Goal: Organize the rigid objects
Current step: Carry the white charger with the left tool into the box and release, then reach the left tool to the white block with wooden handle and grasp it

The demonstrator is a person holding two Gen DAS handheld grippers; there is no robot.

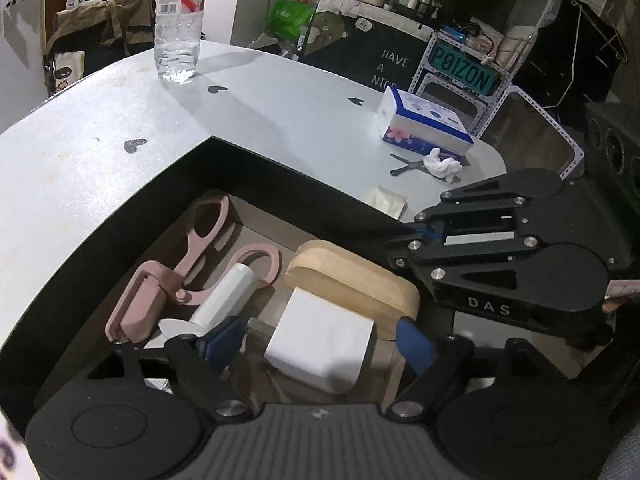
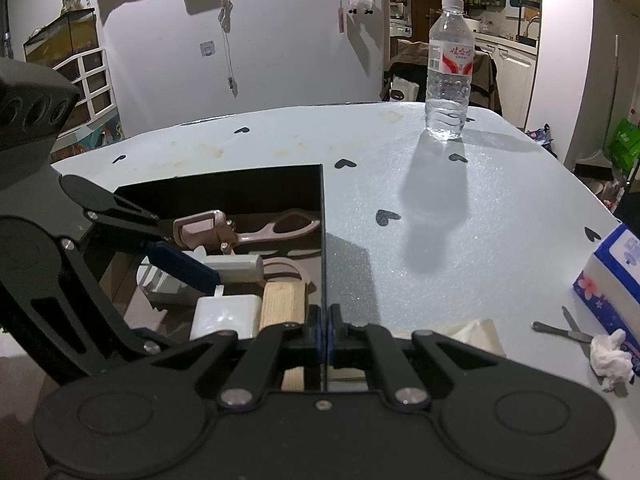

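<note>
1. Nearest the left wrist camera: left gripper [image 1: 320, 344], jaws wide and released, white block [image 1: 320, 346] between the blue pads [image 1: 416, 346] with a gap on each side.
2. Block inside a black box [image 1: 120, 216], lying against a wooden block [image 1: 352, 276].
3. Also in the box: white cylinder [image 1: 230, 294], pink scissors [image 1: 212, 240], pink peeler [image 1: 136, 300], all close together.
4. Right gripper [image 2: 324, 334] clenched on the box's thin right wall [image 2: 322, 240], seen edge-on between the pads.
5. Only in the right view: box front-on, left gripper reaching in from the left.
6. Farther on the table [image 1: 280, 112]: crumpled tissue [image 1: 442, 164], small tool [image 1: 408, 166], tissue box [image 1: 424, 124], then water bottle [image 1: 180, 20].
</note>
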